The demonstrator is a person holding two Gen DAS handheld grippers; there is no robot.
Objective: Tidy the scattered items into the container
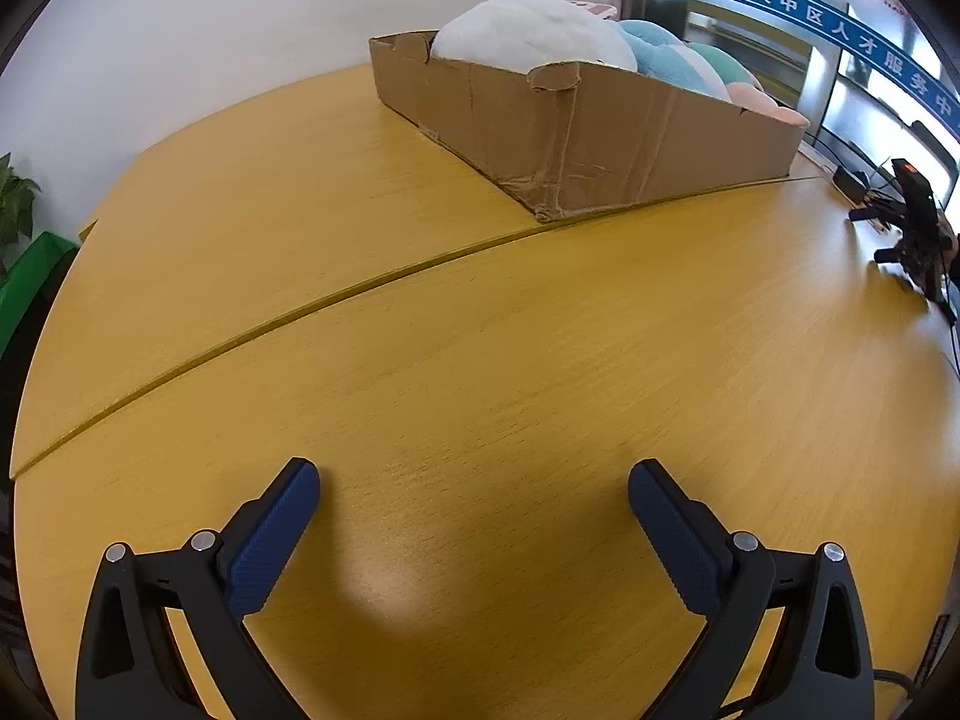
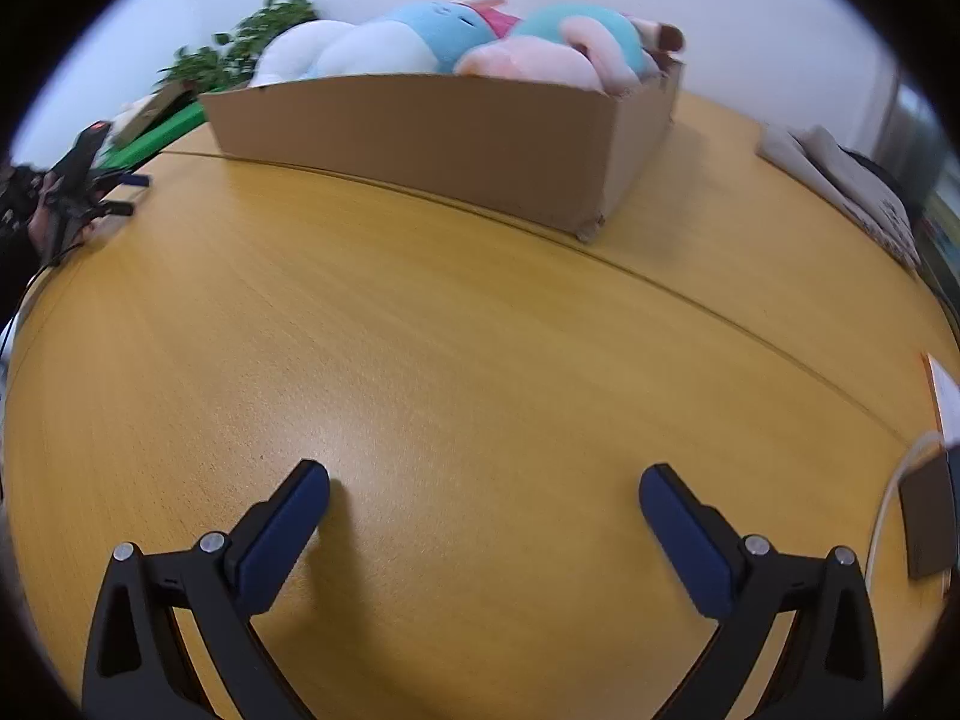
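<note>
My right wrist view is smeared, so the flat things cut off at its 3 o'clock edge are beyond me to name. From my left gripper [image 1: 474, 483] I see only the near walls of the cardboard box [image 1: 600, 138] at 1 o'clock on the yellow table [image 1: 480, 330]; its floor is hidden under the load. It is heaped above the rim with plush toys: a white one [image 1: 528, 30] at the near end, teal and pink ones behind. From my right gripper [image 2: 484, 489] the same box [image 2: 432, 132] sits at 12 o'clock, toys [image 2: 420, 36] bulging over the top. On both grippers the blue-padded fingers are spread wide, nothing between them, low over bare table.
</note>
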